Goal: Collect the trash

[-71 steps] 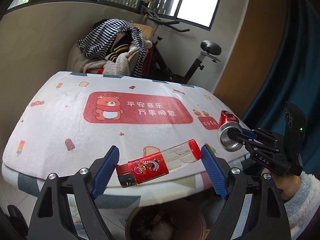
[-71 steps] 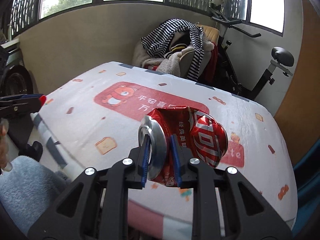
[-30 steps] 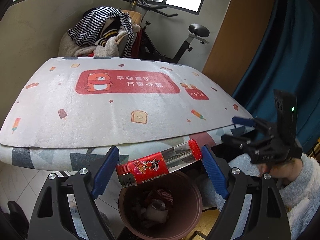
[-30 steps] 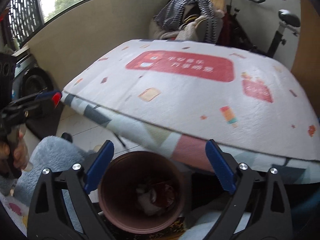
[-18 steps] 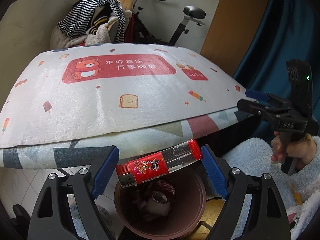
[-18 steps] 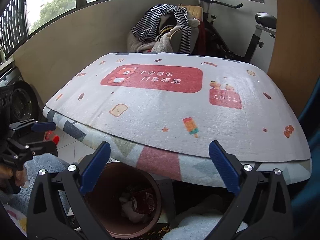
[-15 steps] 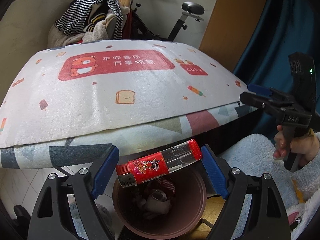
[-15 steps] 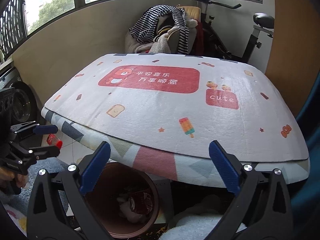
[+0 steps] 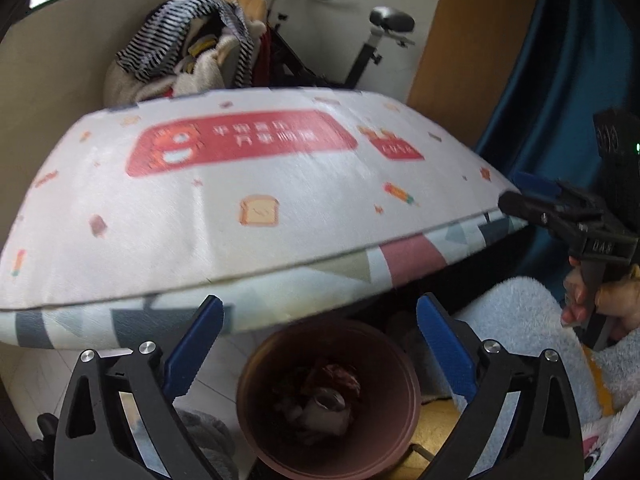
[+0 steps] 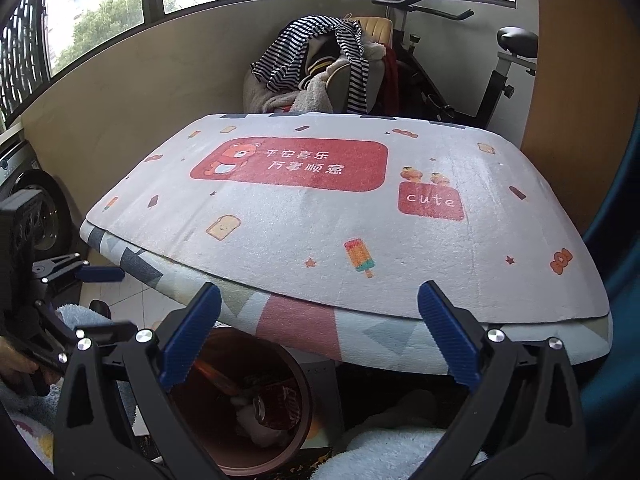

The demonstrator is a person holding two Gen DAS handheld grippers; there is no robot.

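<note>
Releasing over brown trash bin [image 9: 404, 392]: left gripper [image 9: 320, 344] jaws opening, nothing between; right gripper [image 10: 320, 330] wide, empty (crushed can [image 10: 280, 404] binned below); next, seek remaining trash

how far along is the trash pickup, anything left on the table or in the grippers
Looks nearly finished. Done: the crushed red can lies in the brown bin with other scraps. In hand: nothing; the left gripper hangs over the bin, jaws opening with nothing between them, and the right gripper is open and empty. Left: no trash shows on the printed table cover.
</note>
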